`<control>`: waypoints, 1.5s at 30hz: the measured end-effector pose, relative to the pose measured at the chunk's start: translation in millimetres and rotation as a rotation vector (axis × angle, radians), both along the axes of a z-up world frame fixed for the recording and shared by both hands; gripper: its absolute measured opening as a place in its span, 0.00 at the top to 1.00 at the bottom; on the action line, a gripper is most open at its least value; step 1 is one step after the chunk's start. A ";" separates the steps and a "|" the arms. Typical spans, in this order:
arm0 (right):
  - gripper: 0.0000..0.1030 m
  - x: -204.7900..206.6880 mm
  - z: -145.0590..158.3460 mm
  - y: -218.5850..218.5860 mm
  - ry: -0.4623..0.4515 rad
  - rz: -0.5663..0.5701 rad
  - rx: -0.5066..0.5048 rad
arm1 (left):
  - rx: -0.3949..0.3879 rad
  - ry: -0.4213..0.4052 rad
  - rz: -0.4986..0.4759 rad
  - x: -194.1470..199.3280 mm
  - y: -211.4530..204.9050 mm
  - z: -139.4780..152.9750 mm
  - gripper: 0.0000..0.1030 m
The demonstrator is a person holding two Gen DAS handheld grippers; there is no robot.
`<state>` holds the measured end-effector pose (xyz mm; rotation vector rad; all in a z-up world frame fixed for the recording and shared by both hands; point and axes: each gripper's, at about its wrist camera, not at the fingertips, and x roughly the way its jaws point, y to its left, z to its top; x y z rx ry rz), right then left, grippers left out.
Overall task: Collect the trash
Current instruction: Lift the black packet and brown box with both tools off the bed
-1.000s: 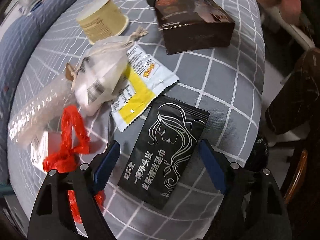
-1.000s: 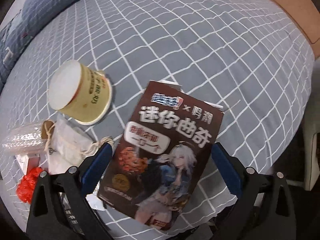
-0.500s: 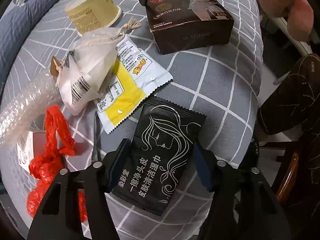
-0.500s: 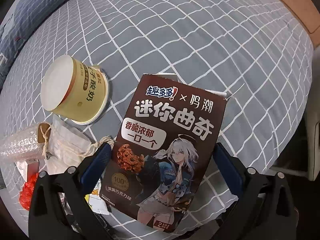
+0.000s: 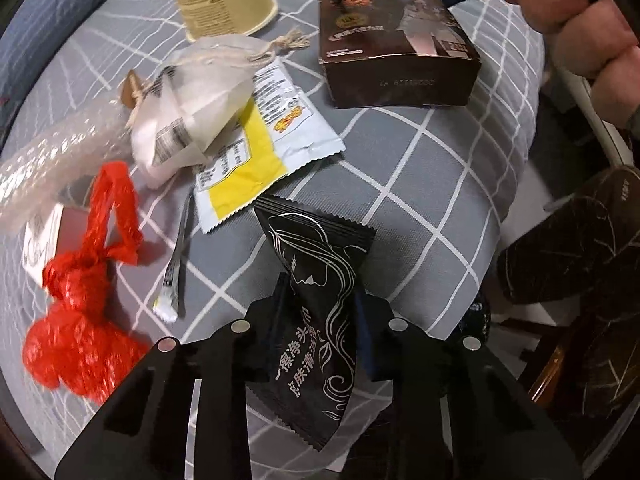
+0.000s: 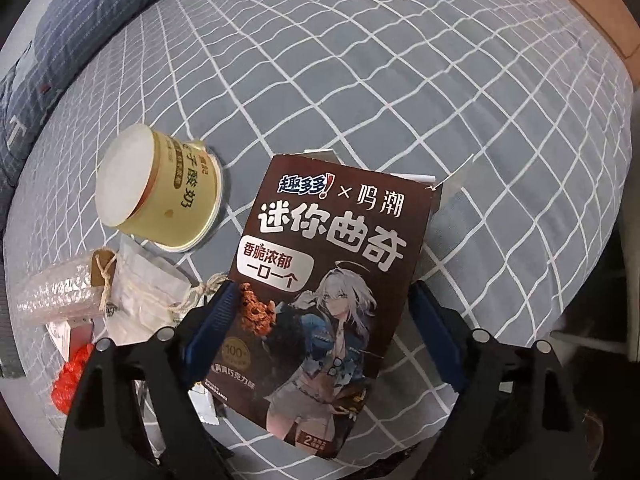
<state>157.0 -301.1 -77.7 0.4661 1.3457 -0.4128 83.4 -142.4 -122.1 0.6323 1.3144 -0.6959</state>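
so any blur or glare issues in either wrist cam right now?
Left wrist: red plastic bag and bubble wrap smeared at the left edge, black sachet sharp; strong fisheye bending. Right wrist: cookie box print crisp, no glare; checked bedsheet lines bow outward.

On the bedspread (image 5: pixel 420 168), a sachet (image 5: pixel 320 300) lies nearest the left-wrist camera, a flat packet (image 5: pixel 256 160) behind it, a pouch (image 5: pixel 192 108) overlapping that packet — a tub (image 5: pixel 224 4) and box (image 5: pixel 396 52) farthest back, box rightmost.
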 end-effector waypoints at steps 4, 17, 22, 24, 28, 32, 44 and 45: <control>0.08 3.4 -1.5 3.1 0.026 0.030 0.017 | 0.005 -0.024 0.067 -4.9 3.2 2.8 0.73; 0.06 26.2 -7.4 29.4 0.094 0.002 -0.113 | -0.018 -0.101 0.239 -13.9 43.8 22.9 0.73; 0.06 42.0 -21.7 40.9 0.153 -0.024 -0.134 | -0.025 -0.113 0.282 -15.9 53.6 27.3 0.73; 0.06 41.2 -23.7 41.9 0.147 -0.028 -0.121 | -0.030 -0.116 0.296 -16.2 58.0 28.7 0.73; 0.07 40.5 -19.4 44.4 0.122 -0.015 -0.114 | -0.034 -0.125 0.328 -17.8 68.6 33.0 0.73; 0.08 32.2 -10.5 50.2 0.099 0.018 -0.117 | -0.032 -0.138 0.360 -15.0 75.4 39.9 0.73; 0.08 -6.8 29.3 92.6 -0.037 0.198 -0.213 | -0.052 -0.219 0.494 -27.7 83.5 67.9 0.73; 0.08 -12.9 29.2 93.6 -0.044 0.206 -0.217 | -0.054 -0.226 0.505 -28.9 84.9 70.5 0.73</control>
